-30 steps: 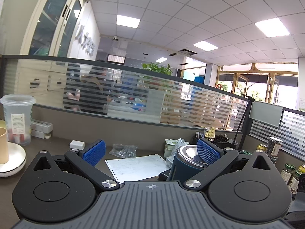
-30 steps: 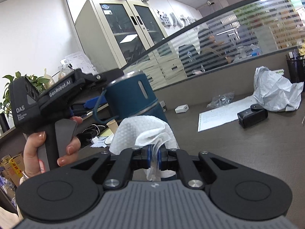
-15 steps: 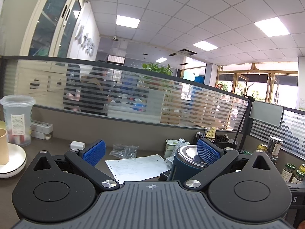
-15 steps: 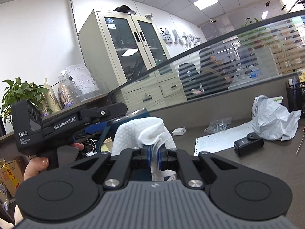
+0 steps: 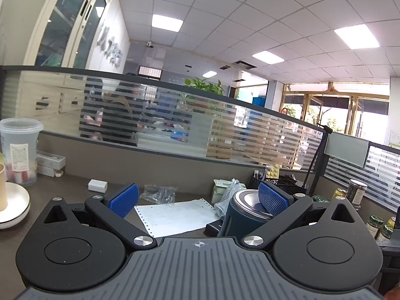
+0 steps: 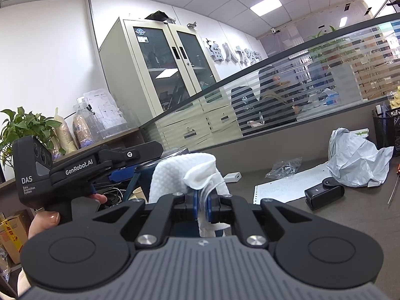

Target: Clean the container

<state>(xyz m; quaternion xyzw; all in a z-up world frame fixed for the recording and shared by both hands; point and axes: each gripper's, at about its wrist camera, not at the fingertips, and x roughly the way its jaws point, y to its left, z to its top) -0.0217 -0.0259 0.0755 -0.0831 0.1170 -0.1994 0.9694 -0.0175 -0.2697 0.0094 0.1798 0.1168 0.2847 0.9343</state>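
While the dark blue steel-topped container point(image 5: 246, 216) hangs above the desk point(image 5: 75, 187) against the left gripper's point(image 5: 197, 198) right blue pad point(image 5: 271, 200), the jaws gape wide, the other pad well clear, so whether it is gripped I cannot tell; a white paper towel point(image 6: 185, 175) hides most of it in the right wrist view, pinched between the closed right gripper's point(image 6: 202, 206) pads; a person's hand point(image 6: 47, 221) holds the left tool's handle; printed paper point(image 5: 175, 216) and a black pouch point(image 6: 323, 196) lie on the desk.
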